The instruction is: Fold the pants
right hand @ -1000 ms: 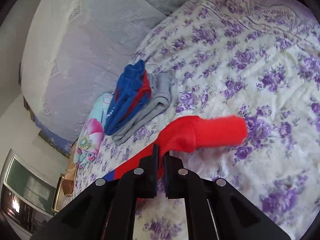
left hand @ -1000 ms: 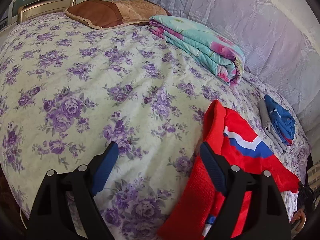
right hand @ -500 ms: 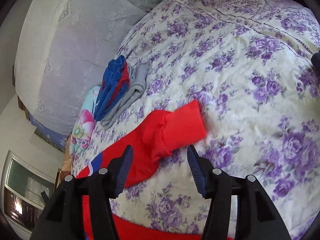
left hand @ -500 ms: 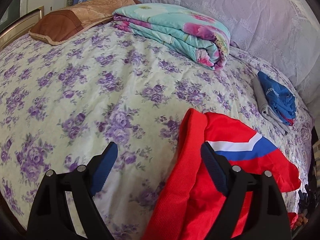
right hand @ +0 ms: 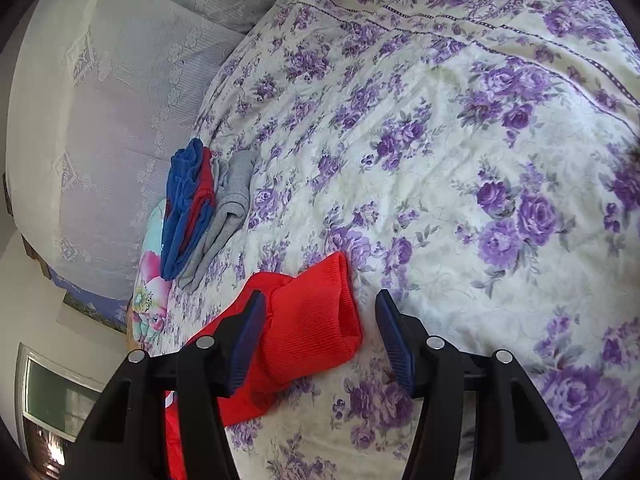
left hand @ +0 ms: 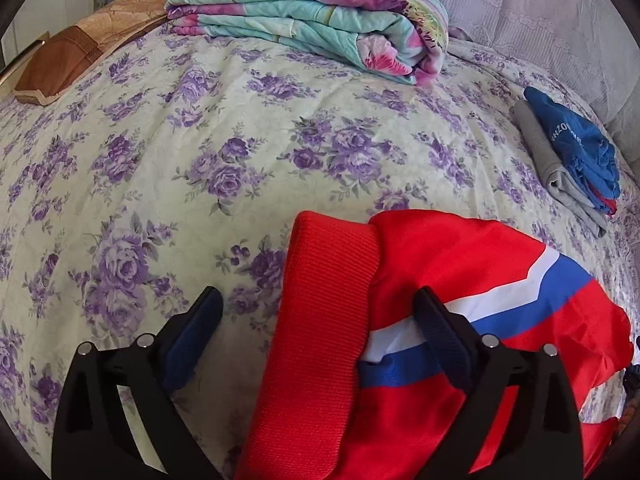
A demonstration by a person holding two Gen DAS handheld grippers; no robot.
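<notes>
Red pants (left hand: 460,280) lie near bed (left hand: 200,140) edge; open quilt beyond. Left claw (left hand: 320,320) wide & just widened, waistband between, untouched; right claw (right hand: 320,332) half-open over cuff. Blue shorts (left hand: 572,140) lettering unreadable.

A: What is lying between the fingers of the left gripper (left hand: 316,332)?
B: The ribbed waistband of the red pants (left hand: 460,280) is lying there; the jaws have just been widening and are touching nothing.
A: And beyond?
B: A folded floral quilt (left hand: 320,20) and stacked clothes (left hand: 568,160) are resting on the bedspread (left hand: 200,140).
</notes>
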